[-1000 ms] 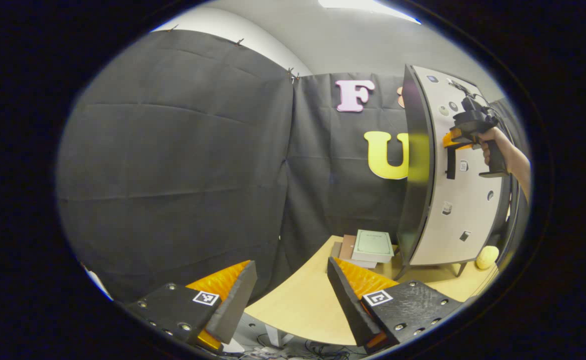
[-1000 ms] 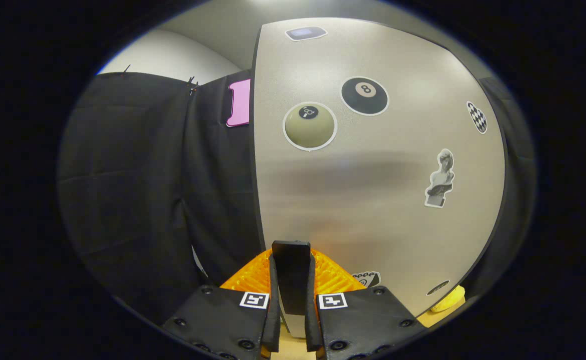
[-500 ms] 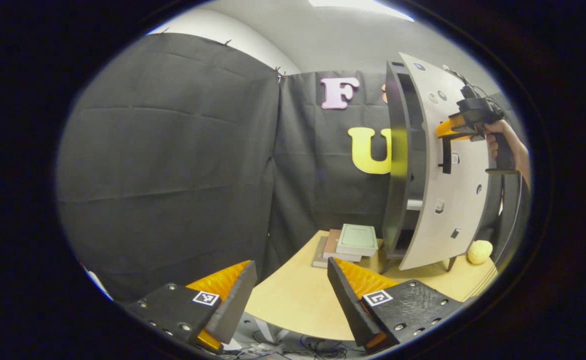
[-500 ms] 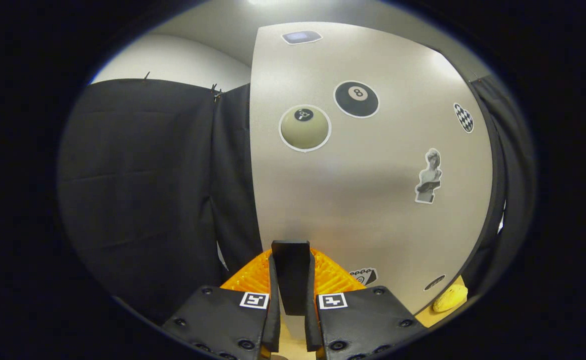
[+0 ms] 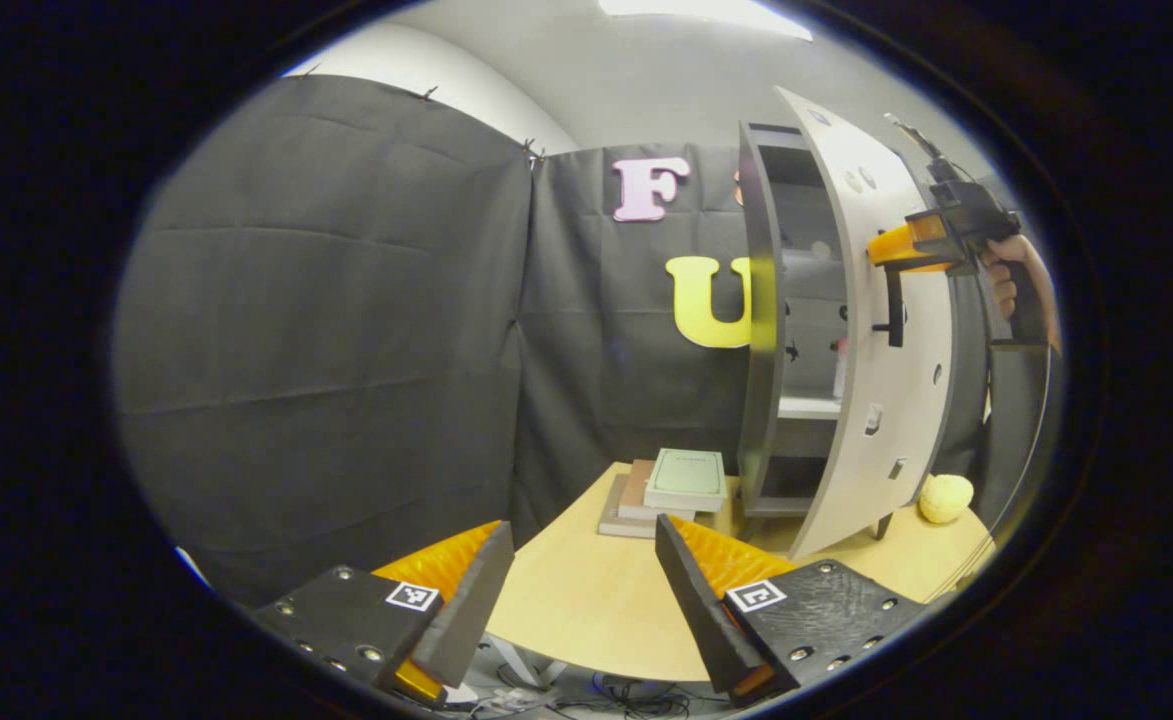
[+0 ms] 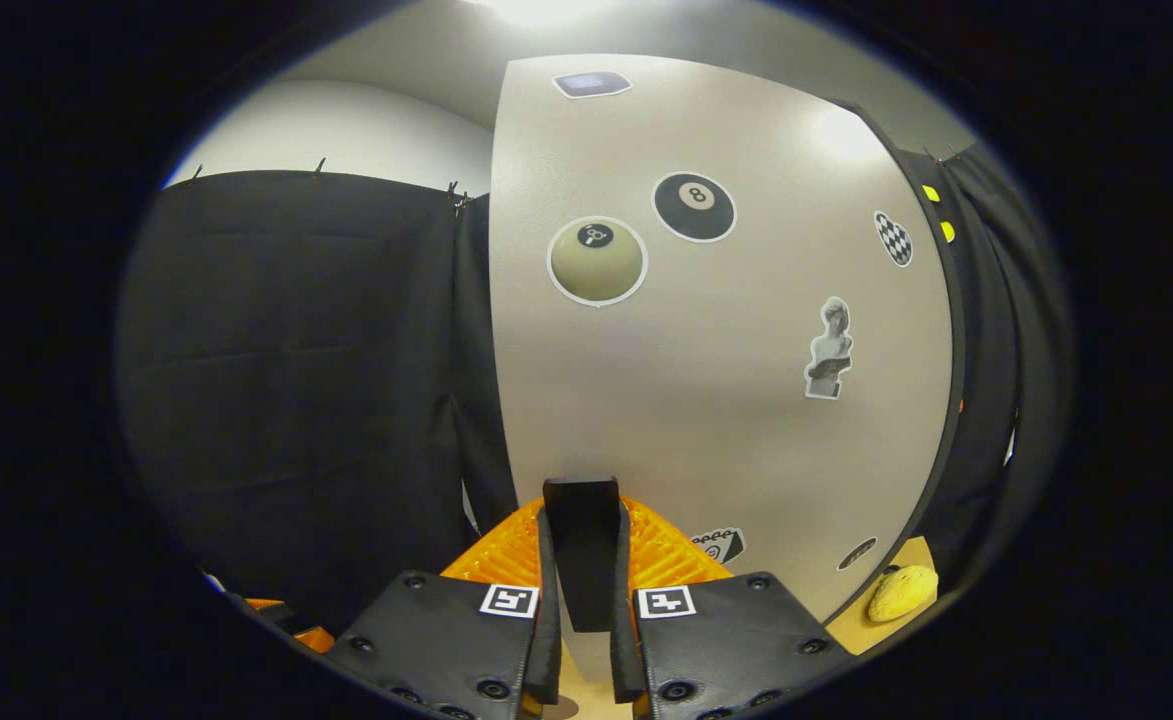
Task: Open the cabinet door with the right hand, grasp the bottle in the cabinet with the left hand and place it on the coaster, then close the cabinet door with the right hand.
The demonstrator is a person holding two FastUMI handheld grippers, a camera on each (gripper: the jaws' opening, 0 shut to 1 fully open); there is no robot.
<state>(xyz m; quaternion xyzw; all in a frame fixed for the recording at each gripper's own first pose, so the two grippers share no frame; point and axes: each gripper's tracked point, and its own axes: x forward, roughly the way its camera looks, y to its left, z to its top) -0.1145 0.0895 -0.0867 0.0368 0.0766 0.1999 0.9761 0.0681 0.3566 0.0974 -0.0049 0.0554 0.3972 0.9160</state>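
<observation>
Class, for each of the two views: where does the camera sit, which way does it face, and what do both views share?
Left gripper view: rides the left gripper, jaws open, facing the table and cabinet; a hand holds the right gripper.
Right gripper view: rides the right gripper, shut on the door handle, facing the door.
Shared: cabinet door, handle, yellow object.
</observation>
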